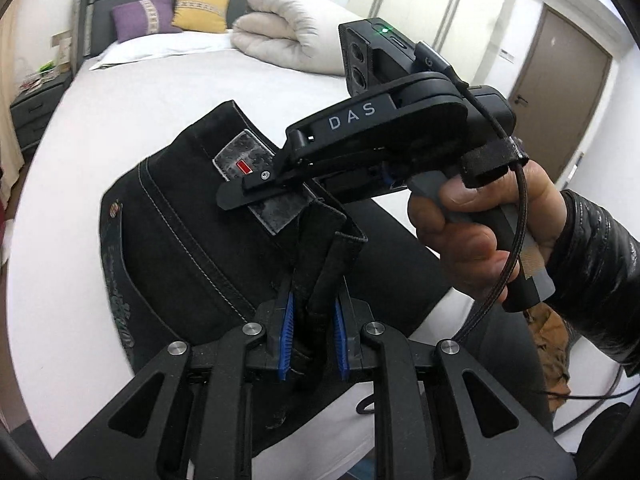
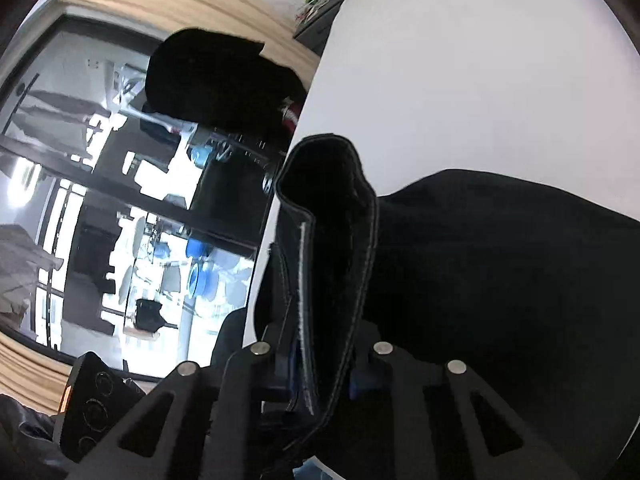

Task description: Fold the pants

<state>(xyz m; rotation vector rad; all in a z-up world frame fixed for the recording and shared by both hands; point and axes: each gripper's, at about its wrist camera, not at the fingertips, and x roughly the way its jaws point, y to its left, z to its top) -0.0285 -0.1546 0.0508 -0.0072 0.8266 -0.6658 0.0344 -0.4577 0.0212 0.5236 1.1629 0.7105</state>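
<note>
Both grippers clamp the waistband of the black denim pants [image 1: 180, 240]: left gripper [image 1: 312, 332] nearest, right gripper [image 1: 256, 184] just beyond it. Legs trail away (over the white bed [image 1: 120, 92]).

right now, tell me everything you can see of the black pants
The black pants look like dark denim with pale stitching, a grey waist patch bearing a red tab, and a rivet. They are bunched and lifted above the white bed. The left gripper clamps a folded edge between blue pads; the right gripper pinches the waistband.
</note>
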